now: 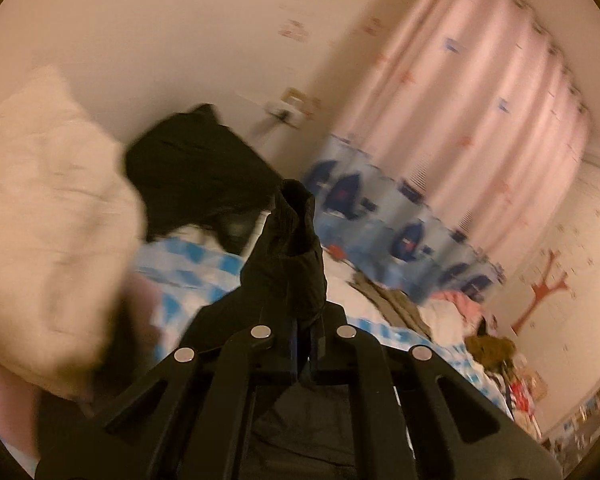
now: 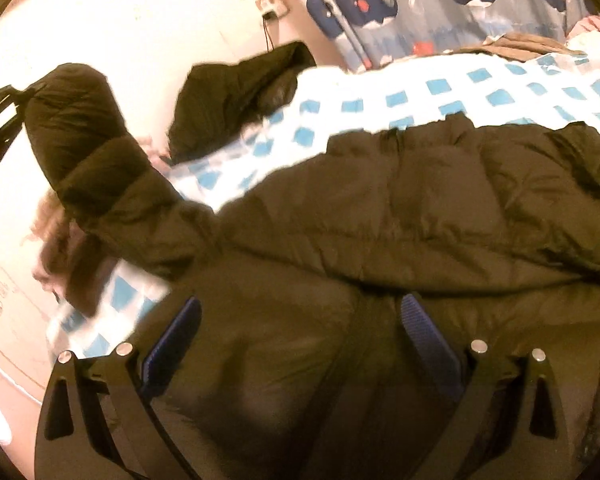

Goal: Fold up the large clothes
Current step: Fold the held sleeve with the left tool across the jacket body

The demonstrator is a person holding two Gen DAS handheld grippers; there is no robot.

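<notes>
A large black puffer jacket (image 2: 400, 208) lies spread on a bed with a blue-and-white checked cover (image 2: 420, 92). My left gripper (image 1: 302, 332) is shut on the end of one jacket sleeve (image 1: 288, 248) and holds it lifted; the right wrist view shows that sleeve (image 2: 96, 152) raised at the left with the left gripper (image 2: 4, 112) at its end. My right gripper (image 2: 300, 344) is open, its blue-padded fingers (image 2: 424, 332) spread just above the jacket body. A second dark bundle of the jacket, perhaps its hood (image 2: 240, 92), lies near the wall.
A cream pillow or duvet (image 1: 48, 220) lies at the left. A whale-print curtain (image 2: 440, 4) and pink curtain (image 1: 480, 112) hang behind the bed. More clothes (image 1: 396, 300) are heaped at the bed's far end. A wall socket (image 2: 274, 4) is on the wall.
</notes>
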